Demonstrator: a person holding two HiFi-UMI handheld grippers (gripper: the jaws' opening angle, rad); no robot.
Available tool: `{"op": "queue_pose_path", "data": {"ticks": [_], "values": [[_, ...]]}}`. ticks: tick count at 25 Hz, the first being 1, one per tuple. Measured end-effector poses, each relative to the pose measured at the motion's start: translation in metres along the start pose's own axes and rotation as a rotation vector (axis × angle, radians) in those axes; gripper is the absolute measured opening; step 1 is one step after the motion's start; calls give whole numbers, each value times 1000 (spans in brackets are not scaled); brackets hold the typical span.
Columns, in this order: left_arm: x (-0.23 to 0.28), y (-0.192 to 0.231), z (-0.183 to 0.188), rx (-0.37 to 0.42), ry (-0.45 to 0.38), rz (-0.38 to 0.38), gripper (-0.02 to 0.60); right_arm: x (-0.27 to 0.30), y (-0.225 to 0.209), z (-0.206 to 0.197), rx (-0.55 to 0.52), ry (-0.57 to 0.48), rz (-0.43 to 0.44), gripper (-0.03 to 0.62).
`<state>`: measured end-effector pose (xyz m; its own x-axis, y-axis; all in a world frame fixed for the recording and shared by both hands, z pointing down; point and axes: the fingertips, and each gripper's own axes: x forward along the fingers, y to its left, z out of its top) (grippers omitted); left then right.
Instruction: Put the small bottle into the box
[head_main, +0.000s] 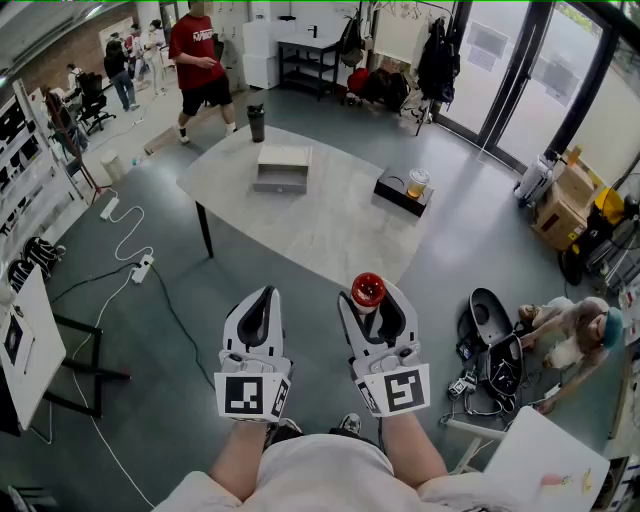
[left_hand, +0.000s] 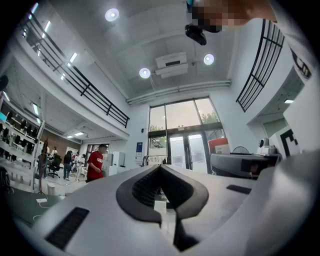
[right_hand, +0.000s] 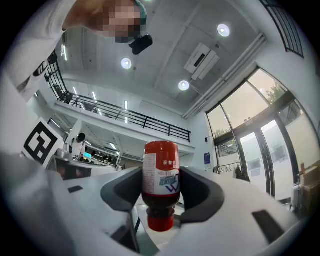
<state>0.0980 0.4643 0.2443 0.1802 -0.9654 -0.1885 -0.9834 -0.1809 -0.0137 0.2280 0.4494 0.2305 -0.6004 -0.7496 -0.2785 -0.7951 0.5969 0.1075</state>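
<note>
Jaws of the right gripper (head_main: 372, 302) stand wide, pressed on both sides of the small bottle (head_main: 368, 290), which is held in the air well short of the surface (head_main: 330, 235). Left gripper (head_main: 259, 312) jaws are together, with nothing between them.

Judged step: carrying. The next move calls for a forward reach to the box (head_main: 283, 168), with release above it.

Only the right gripper view shows the cap (right_hand: 161, 220) nearest the camera. Only the head view shows the box.

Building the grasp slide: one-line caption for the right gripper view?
Right claw shut on the small red bottle, gripped by its body, cap end toward the camera.
</note>
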Motion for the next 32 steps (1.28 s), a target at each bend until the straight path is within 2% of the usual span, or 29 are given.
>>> {"op": "queue_pose_path", "data": {"ticks": [7, 14, 21, 24, 32], "values": [[-6, 12, -7, -15, 25, -9, 21, 7, 13, -6, 10, 18, 7, 233], [-21, 33, -34, -49, 87, -32, 21, 14, 39, -19, 13, 45, 0, 233], [-36, 64, -44, -67, 113, -50, 21, 25, 73, -29, 30, 58, -8, 233], [-30, 74, -52, -84, 118, -54, 21, 33, 77, -37, 23, 63, -8, 233], [23, 102, -73, -76, 129, -42, 21, 91, 50, -71, 53, 84, 6, 233]]}}
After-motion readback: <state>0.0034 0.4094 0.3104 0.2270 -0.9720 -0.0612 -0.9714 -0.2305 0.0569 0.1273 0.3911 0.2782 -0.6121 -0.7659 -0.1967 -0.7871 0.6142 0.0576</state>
